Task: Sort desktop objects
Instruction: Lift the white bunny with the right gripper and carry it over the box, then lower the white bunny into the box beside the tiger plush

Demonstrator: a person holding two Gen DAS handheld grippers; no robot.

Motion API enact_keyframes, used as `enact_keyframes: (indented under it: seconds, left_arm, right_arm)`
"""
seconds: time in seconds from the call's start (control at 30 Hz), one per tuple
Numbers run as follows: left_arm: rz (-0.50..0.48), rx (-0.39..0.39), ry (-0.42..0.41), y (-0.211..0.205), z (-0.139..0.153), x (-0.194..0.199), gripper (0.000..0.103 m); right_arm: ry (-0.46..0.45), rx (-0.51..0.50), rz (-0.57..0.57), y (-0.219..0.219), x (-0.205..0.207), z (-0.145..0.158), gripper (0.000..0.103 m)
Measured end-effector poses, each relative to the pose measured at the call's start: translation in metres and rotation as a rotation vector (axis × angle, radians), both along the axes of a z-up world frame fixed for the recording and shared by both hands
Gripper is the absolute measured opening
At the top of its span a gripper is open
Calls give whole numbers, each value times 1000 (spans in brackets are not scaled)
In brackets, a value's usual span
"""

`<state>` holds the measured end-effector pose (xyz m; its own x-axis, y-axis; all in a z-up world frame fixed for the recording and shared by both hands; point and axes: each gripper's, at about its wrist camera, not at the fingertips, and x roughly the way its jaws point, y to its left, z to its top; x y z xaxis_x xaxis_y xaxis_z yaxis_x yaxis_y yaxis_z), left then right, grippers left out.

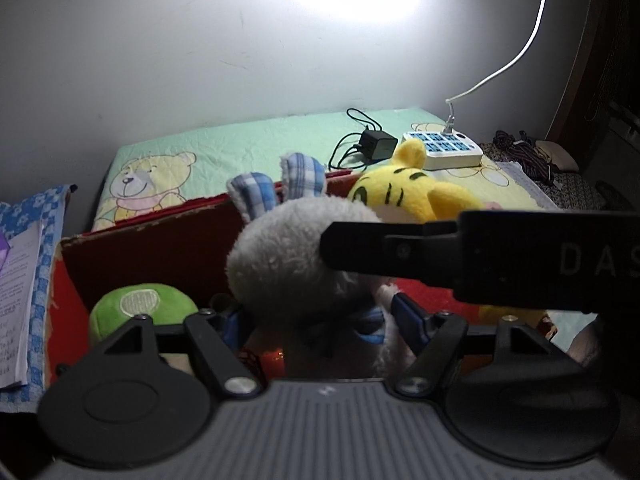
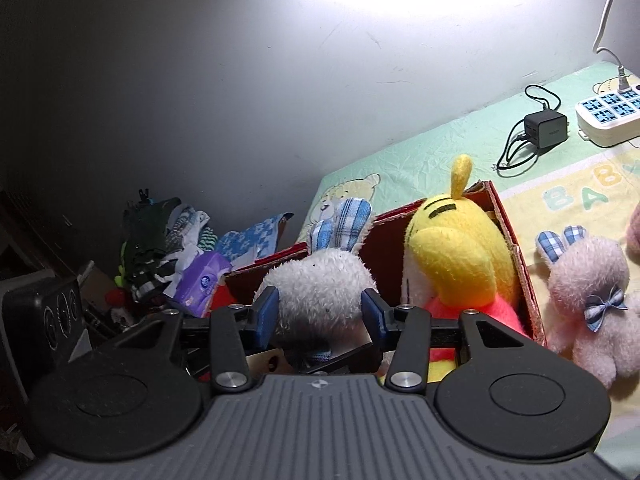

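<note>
The right tongs are clamped on the white rabbit plush, their blue pads pressing both sides of its head, inside the red box. This looks like the placing step; next they need to part and lift clear. The left tongs flank the same rabbit; I cannot tell whether they grip. The yellow tiger plush crowds the right wall. Another rabbit plush waits on the bed, just beyond the box's right edge.
</note>
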<state>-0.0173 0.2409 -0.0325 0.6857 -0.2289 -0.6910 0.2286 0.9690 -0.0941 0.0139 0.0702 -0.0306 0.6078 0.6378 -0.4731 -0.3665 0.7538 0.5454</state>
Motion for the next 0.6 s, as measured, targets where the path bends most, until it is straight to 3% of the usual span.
enact_keyframes:
  seconds: [0.2,0.5,0.6]
  left_arm:
    - [-50,45,66,-11,-14,13,81]
    - [-104,71,114,-13,-16,18,86]
    - [-113,65,127,-10,-18,17,94]
  right_arm:
    - [-16,-119,-31,10,8,-4,43]
    - [19,-89,-50,1,16,-12,37]
    - [21,-96,-53,1,18,-13,33]
